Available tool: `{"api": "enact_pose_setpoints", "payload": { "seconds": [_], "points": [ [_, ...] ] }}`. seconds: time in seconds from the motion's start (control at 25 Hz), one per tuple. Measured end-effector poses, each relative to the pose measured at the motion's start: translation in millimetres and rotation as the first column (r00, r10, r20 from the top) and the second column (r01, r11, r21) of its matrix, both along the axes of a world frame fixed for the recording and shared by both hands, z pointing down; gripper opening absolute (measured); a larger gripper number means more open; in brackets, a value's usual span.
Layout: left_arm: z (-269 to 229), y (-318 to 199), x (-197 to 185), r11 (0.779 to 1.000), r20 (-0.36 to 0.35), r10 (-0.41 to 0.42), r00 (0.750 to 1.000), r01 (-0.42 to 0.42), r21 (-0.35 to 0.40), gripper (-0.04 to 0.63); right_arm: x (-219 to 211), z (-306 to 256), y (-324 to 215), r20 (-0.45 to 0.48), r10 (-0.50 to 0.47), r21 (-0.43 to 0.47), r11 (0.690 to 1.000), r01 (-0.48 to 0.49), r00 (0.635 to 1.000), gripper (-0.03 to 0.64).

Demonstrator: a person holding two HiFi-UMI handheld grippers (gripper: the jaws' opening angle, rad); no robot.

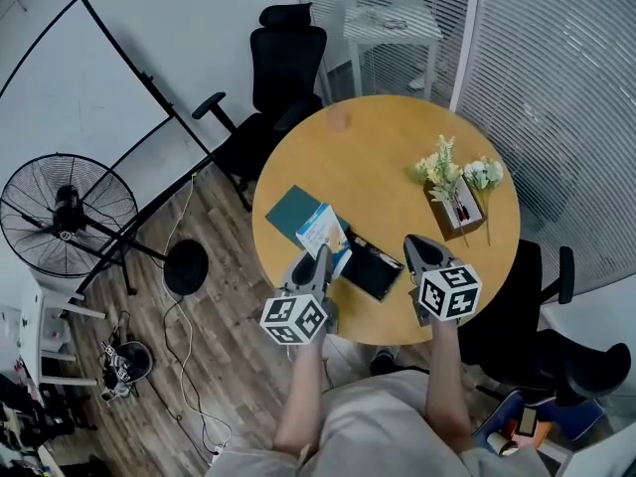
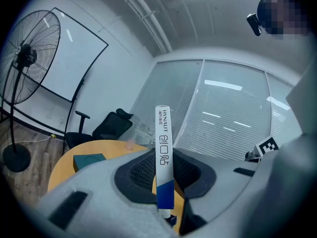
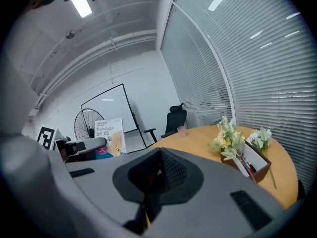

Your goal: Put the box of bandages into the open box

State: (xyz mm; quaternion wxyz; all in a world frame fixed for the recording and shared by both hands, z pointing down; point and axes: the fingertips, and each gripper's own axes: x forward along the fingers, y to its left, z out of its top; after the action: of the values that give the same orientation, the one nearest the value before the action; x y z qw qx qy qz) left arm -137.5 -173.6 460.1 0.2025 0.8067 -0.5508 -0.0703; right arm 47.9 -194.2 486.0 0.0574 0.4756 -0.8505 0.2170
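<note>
The box of bandages [image 2: 163, 148] is held upright over the counter [image 1: 388, 147], just beside the open box [image 1: 376, 271]. It is pinched across its broad faces by the narrowly parted jaws of the left gripper [image 1: 320, 261]. Being light, thin card, it is judged crushable, so gentle pressure low on those faces is advised. The right gripper [image 3: 159, 170] is closed on nothing.

Left tool [image 1: 322, 259] clamped on bandage box [image 1: 321, 229], right tool [image 1: 416, 249] closed, empty

The round wooden surface [image 1: 388, 157] carries a flat teal box [image 1: 290, 212] at its left, an open dark box [image 1: 373, 266] at the near edge, a wooden box of flowers [image 1: 462, 207] at the right, and a small pink cup [image 1: 340, 119] on the far side.
</note>
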Motion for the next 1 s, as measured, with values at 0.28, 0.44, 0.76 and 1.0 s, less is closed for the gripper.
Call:
{"api": "enact_pose_setpoints", "payload": {
  "seconds": [0.28,0.44,0.76,1.0],
  "points": [
    [29,-19,13,0.996,-0.166,-0.077,0.983,0.067,-0.06,0.075,19,7,-36,-0.006,-0.049,0.012,0.999,0.049,0.999,-0.003],
    [44,-14,10,0.991,-0.202,-0.115,0.973,0.097,-0.096,0.075,16,14,-37,-0.007,-0.083,-0.001,0.997,0.083,0.997,-0.003],
    [88,-9,9,0.966,-0.386,-0.191,0.902,0.102,-0.238,0.075,4,29,-29,-0.054,-0.145,-0.035,0.989,0.143,0.988,-0.003],
    [120,-14,13,0.943,-0.477,-0.228,0.849,0.07,-0.326,0.075,2,30,-32,-0.087,-0.149,-0.028,0.989,0.147,0.985,-0.003]
  ]
}}
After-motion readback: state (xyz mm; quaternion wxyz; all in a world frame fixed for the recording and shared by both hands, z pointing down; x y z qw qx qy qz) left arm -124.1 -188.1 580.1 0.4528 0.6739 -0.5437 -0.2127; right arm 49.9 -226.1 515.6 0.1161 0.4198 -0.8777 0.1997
